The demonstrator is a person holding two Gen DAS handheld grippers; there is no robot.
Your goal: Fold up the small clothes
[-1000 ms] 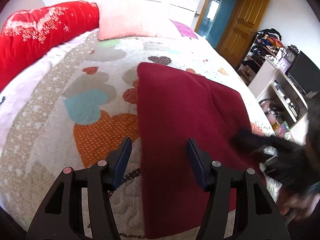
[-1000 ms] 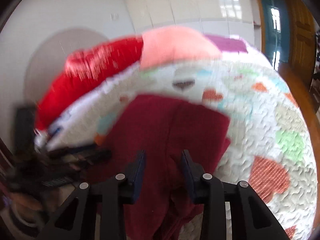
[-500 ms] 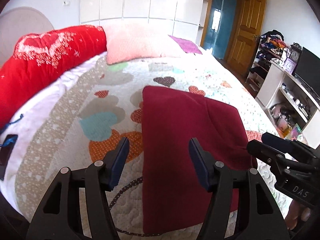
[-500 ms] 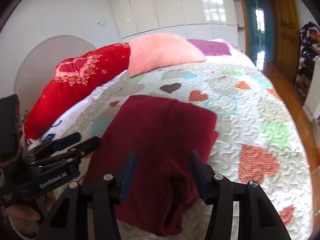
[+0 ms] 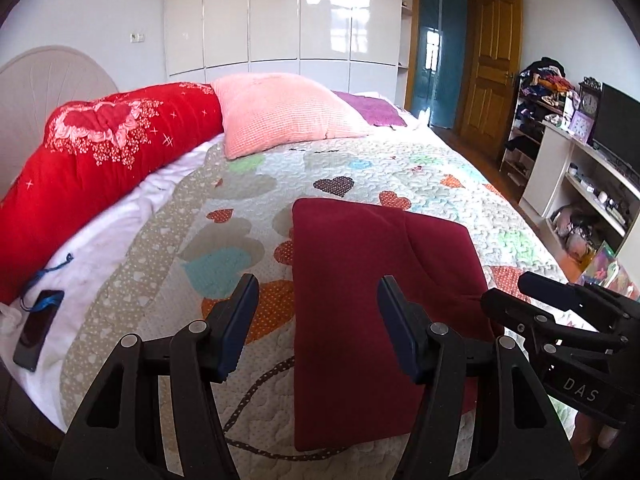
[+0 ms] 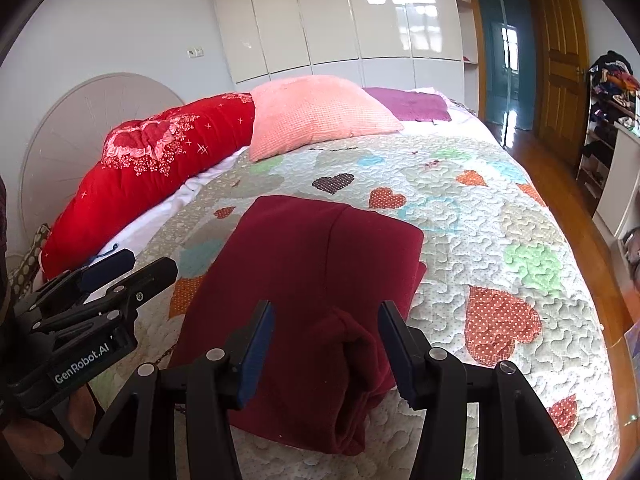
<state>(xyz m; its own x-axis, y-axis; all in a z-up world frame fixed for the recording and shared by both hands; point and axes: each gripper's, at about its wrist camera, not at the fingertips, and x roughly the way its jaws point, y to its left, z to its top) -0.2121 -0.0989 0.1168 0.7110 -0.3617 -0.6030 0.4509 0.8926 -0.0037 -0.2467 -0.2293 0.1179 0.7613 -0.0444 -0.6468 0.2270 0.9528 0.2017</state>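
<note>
Left wrist view: dark red knit garment (image 5: 372, 280) lies folded on the heart-patterned quilted bed (image 5: 440, 192); both tongs, left (image 5: 316, 320) and right (image 6: 326, 340), gape empty; only tidying seems left.

"GenRobot.AI" runs in white along the left gripper (image 6: 100, 280) at lower left; "DAS" marks the right gripper (image 5: 560, 304) at lower right.

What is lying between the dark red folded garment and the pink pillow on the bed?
Only bare quilt with heart patches lies between the dark red garment and the pink pillow. Both wrist views show this.
</note>
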